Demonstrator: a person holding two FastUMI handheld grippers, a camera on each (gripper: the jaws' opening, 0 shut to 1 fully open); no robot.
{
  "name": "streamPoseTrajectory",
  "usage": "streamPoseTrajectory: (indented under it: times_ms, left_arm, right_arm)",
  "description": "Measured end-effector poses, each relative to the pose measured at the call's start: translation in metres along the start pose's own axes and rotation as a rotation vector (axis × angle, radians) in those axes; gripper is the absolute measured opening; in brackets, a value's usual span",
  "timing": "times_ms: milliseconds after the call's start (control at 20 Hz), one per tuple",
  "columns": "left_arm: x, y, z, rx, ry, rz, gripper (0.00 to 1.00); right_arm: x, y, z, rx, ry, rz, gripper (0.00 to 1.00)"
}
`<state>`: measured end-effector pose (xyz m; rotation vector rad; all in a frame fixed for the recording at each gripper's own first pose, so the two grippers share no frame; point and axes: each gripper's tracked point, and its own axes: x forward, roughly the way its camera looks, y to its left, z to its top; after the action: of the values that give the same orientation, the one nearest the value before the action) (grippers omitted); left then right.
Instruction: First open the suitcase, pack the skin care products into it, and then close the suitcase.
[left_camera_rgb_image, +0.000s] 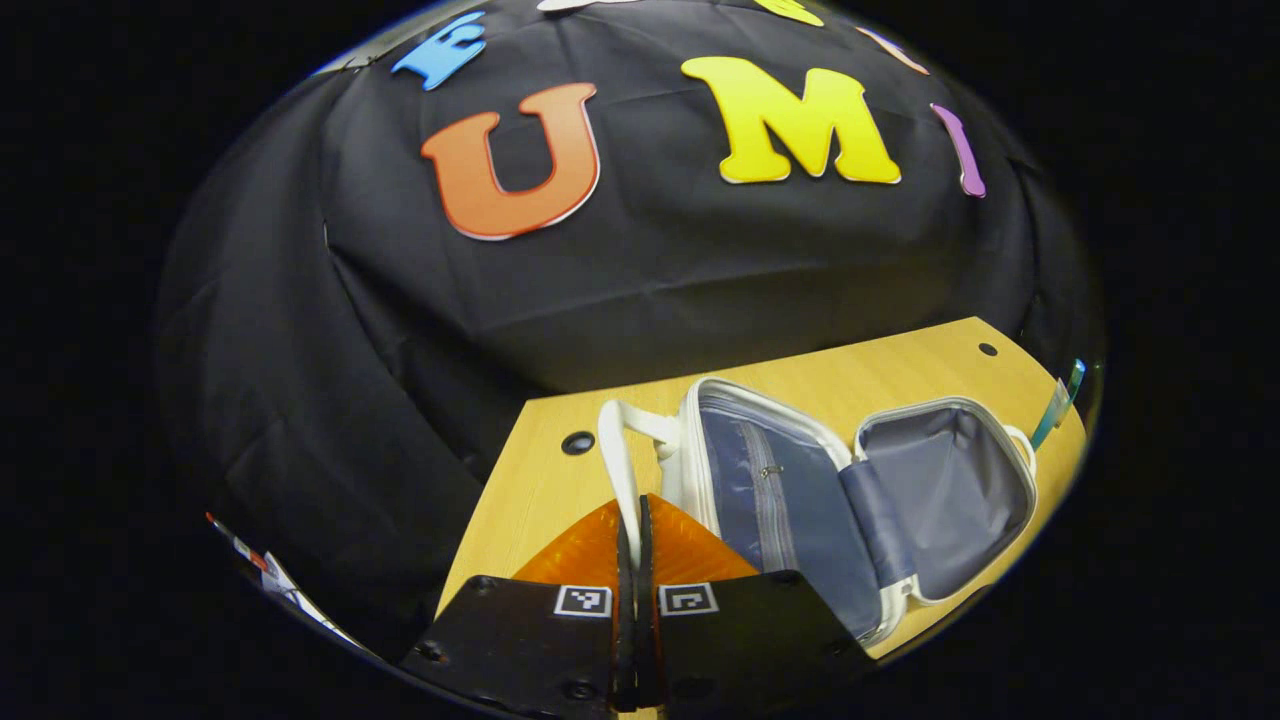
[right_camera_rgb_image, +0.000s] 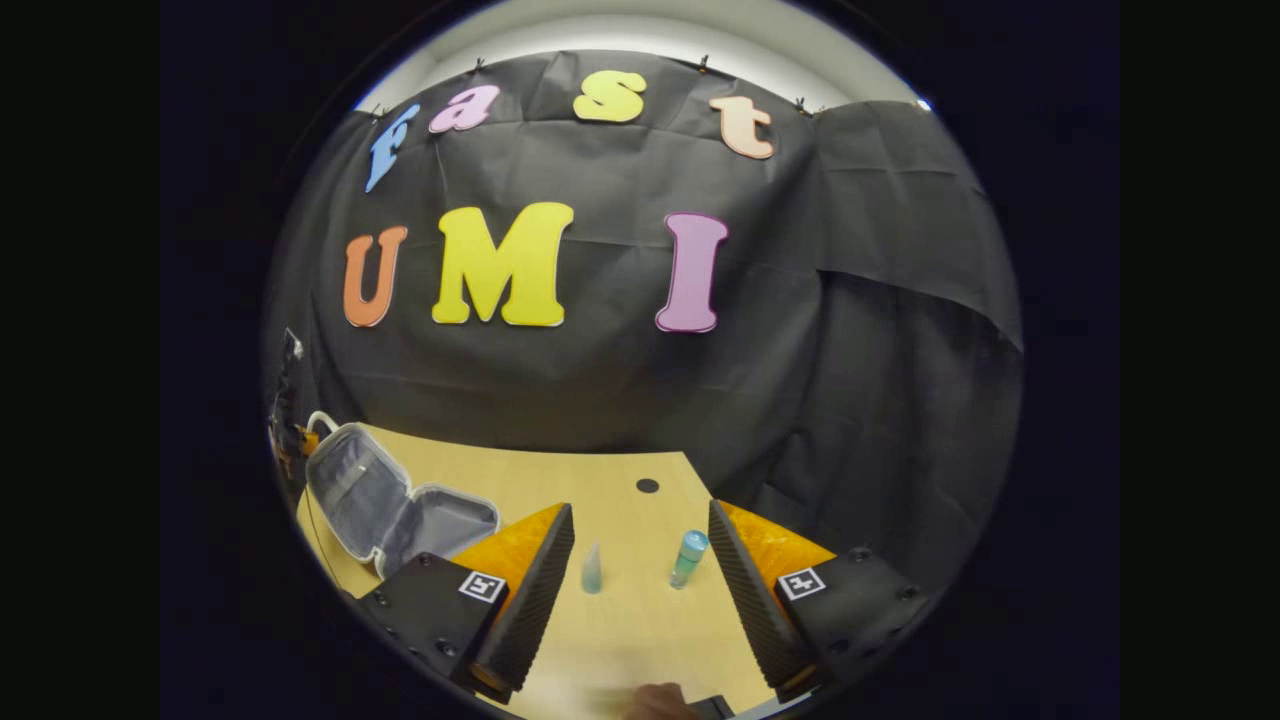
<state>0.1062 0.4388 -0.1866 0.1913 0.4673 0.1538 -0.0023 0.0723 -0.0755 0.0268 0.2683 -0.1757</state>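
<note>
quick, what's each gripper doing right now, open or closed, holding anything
Left gripper: shut on the suitcase handle.
Right gripper: open, holding nothing.

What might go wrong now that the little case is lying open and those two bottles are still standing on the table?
The right hand-held gripper is open around two upright items, a small clear bottle and a teal-capped bottle; closing on one might topple the other. The left hand-held gripper is shut on the white handle of the open white suitcase; tugging could shift it.
</note>
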Motion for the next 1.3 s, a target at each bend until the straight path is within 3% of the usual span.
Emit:
streamPoseTrajectory:
  times_ms: [350, 500, 600, 700, 750, 850, 900, 1050, 1300]
  left_arm:
    - [0.044, 0.003, -0.095, -0.118, 0.196, -0.106, 0.04]
    - [0.050, 0.002, -0.105, -0.164, 0.200, -0.154, 0.05]
    - [0.049, 0.011, -0.106, -0.197, 0.203, -0.135, 0.04]
    - [0.041, 0.013, -0.097, -0.246, 0.167, -0.132, 0.33]
    - [0.033, 0.012, -0.088, -0.276, 0.141, -0.143, 0.65]
    - [0.018, 0.002, -0.073, -0.313, 0.104, -0.169, 0.72]
    - [0.007, -0.003, -0.066, -0.313, 0.091, -0.170, 0.90]
    - [-0.024, -0.035, -0.034, -0.283, 0.035, -0.194, 0.94]
    - [-0.061, -0.146, 0.011, -0.157, -0.030, -0.291, 0.94]
  right_arm:
    - [-0.004, -0.001, -0.015, -0.045, 0.027, -0.035, 0.80]
    - [-0.006, 0.001, -0.014, -0.065, 0.025, -0.037, 0.80]
    - [-0.008, 0.001, -0.013, -0.077, 0.017, -0.040, 0.80]
    - [-0.009, -0.001, -0.014, -0.085, 0.012, -0.035, 0.80]
    - [-0.007, -0.001, -0.016, -0.095, 0.014, -0.030, 0.80]
    - [-0.002, -0.003, -0.020, -0.105, 0.016, -0.017, 0.80]
    - [0.000, -0.004, -0.022, -0.105, 0.018, -0.006, 0.80]
    - [0.011, -0.012, -0.021, -0.105, 0.000, 0.024, 0.80]
    - [0.033, -0.038, -0.026, -0.101, 0.006, 0.077, 0.80]
